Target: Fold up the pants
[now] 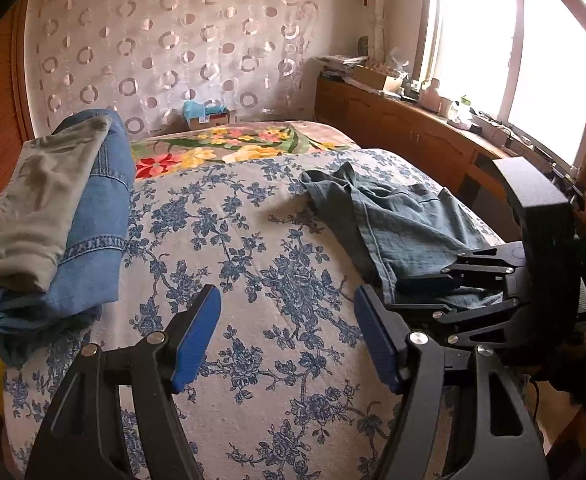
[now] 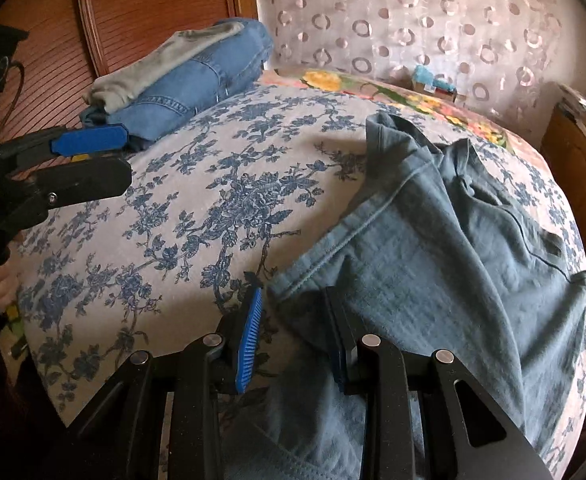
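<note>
Progress: early for the current garment. The grey-blue pants (image 2: pixel 445 248) lie rumpled and unfolded on the bed (image 1: pixel 253 248), at centre right of the right wrist view and right of centre in the left wrist view. One leg runs toward the lower edge of the right wrist frame; the waist end bunches toward the upper right. No crease or fold shows yet, so I judge the whole fold still to do.

Apparently done: a stack at upper left of both views, blue jeans (image 1: pixel 101 216) with a khaki garment (image 1: pixel 33 200) on top, both folded.

Left gripper (image 1: pixel 287 340): released, its fingers (image 1: pixel 197 336) wide apart over bare bedspread, nothing between them.

Right gripper (image 2: pixel 293 344): partly closed. The leg's hem lies between its fingers (image 2: pixel 249 344), but a gap shows beside the left pad; whether it grasps the cloth I cannot tell.

Counts:
- pants to fold: one
- folded garments in stack: two
- grippers: two
- cardboard box (image 1: pixel 207 118) at the far end of the bed: one
- window (image 1: pixel 513 60): one
</note>
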`<act>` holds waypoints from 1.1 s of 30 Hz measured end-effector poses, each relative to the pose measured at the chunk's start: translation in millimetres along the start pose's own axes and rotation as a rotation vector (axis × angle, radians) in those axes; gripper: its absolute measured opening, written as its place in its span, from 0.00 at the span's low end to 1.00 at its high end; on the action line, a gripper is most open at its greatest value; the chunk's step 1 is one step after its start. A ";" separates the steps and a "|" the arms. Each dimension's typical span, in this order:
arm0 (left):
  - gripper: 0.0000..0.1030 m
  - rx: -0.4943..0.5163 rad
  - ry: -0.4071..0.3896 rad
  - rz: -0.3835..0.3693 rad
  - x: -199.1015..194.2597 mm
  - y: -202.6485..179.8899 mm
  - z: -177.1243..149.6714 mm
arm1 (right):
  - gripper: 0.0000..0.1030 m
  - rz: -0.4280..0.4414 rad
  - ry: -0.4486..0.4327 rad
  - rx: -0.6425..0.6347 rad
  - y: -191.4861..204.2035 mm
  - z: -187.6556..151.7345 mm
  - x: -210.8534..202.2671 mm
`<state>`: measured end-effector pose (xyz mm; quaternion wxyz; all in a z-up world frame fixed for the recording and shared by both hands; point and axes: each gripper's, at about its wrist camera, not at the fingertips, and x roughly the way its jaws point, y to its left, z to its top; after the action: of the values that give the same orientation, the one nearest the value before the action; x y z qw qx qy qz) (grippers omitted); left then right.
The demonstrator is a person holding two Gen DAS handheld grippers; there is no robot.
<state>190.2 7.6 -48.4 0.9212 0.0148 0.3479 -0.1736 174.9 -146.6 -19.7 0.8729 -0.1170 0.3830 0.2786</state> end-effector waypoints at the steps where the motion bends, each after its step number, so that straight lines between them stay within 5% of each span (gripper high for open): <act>1: 0.68 -0.001 0.000 0.000 -0.1 -0.1 0.0 | 0.30 0.000 0.003 -0.001 1.1 1.6 1.6; 5: 0.68 0.001 0.000 0.003 0.2 -0.6 0.1 | 0.29 -0.011 0.008 -0.025 6.8 3.8 8.1; 10: 0.68 0.007 0.002 0.005 1.5 -4.1 3.3 | 0.07 0.009 0.007 0.004 -4.7 2.8 4.6; 17: 0.68 0.024 0.010 0.005 7.5 -11.4 9.7 | 0.06 0.052 -0.095 0.057 -29.2 8.6 -27.9; 33: 0.68 0.083 0.046 -0.039 43.2 -47.6 33.8 | 0.06 -0.136 -0.137 0.168 -127.7 6.1 -51.5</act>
<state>226.0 -55.5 -46.2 0.9079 0.0501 0.3619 -0.2054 223.8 -268.8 21.0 0.9205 -0.0499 0.3359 0.1933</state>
